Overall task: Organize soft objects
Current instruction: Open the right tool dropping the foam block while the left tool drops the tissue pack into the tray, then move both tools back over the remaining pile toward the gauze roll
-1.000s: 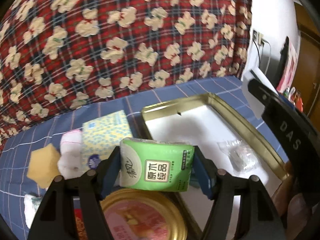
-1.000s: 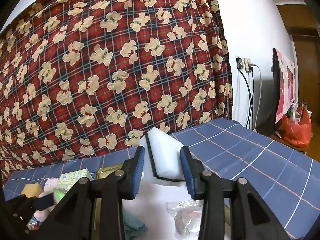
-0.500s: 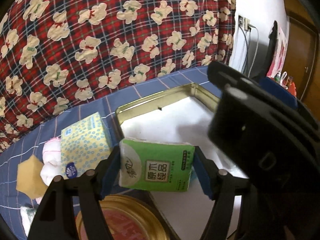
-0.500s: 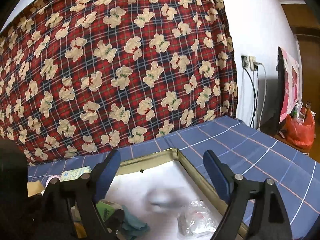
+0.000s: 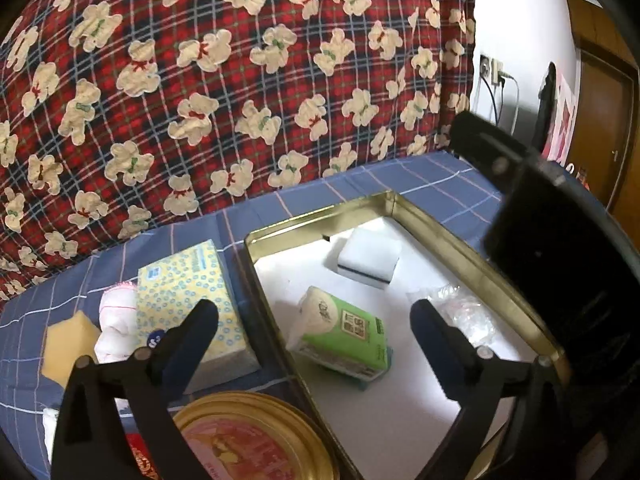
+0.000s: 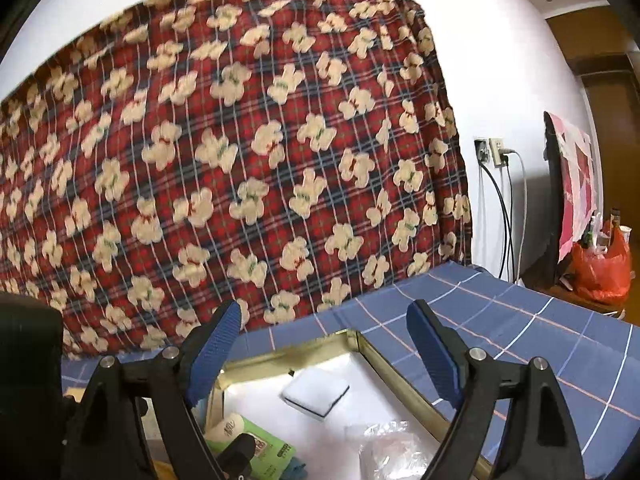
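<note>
A gold tin box [image 5: 436,226] with a white floor lies open on the blue checked cloth. In it lie a green tissue pack [image 5: 344,332], a white sponge with a dark edge [image 5: 370,256] and a crumpled clear plastic bag [image 5: 464,312]. My left gripper [image 5: 314,344] is open and empty above the green pack. My right gripper [image 6: 324,350] is open and empty above the box; the sponge [image 6: 316,394] lies below it. The green pack also shows in the right wrist view [image 6: 256,440].
Left of the box lie a yellow dotted tissue pack [image 5: 192,300], a white rolled cloth [image 5: 116,324] and a yellow sponge [image 5: 70,346]. A round gold lid [image 5: 256,444] sits in front. A red bear-print blanket [image 5: 240,80] hangs behind.
My left gripper opened and let the green tissue pack drop into the box. My right gripper opened, let the white sponge fall into the box, and drew back.
</note>
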Available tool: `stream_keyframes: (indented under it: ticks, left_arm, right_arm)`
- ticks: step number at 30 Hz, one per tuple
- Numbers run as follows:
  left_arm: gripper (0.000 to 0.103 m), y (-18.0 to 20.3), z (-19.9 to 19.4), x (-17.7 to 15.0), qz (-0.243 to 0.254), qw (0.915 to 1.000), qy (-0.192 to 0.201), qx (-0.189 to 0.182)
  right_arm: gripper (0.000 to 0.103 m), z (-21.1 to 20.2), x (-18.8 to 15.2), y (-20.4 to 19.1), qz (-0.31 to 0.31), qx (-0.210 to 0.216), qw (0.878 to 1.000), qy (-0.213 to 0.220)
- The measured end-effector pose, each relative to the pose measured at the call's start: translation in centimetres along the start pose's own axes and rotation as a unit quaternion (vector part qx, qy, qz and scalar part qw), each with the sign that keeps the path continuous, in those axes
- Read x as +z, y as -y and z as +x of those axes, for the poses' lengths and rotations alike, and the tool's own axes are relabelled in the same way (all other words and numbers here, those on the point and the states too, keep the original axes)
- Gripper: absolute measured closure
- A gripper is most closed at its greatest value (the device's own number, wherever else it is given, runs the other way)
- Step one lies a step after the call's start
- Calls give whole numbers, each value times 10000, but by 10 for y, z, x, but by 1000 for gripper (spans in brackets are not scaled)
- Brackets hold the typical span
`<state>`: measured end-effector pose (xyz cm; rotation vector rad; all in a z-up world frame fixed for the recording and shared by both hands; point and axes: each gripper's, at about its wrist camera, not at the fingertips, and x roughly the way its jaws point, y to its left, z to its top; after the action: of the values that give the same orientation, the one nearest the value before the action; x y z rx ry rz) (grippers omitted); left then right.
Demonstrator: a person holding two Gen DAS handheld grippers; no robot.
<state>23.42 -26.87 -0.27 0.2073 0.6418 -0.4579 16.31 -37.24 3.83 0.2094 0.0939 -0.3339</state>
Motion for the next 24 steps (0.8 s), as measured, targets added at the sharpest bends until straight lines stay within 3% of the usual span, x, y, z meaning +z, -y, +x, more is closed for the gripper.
stream_keyframes:
  ticks: [7,13,16,19,24]
  left_arm:
    - [5,-17,-17,-5,-284,9993,207,115]
    - [5,-50,-44,-20,-586,9959,341,595]
    - [5,-75,-69,-34,-689,9925,524,866]
    - [3,-106,-93,-52,-811,9860,683,1284]
    - [1,-168,-121,-89,-1227,9651,786,2175]
  right_arm:
    - [16,-13,1,-11,-47,396,9988,299]
    - [16,-23,-3,-26,-215,947,9945,393]
    - [16,-25,-8,-40,-403,1428,9884,308]
    - [16,-27,-17,-62,-798,1814,9801,136]
    - [16,-42,-30,-87,-1206,2421,9626,146]
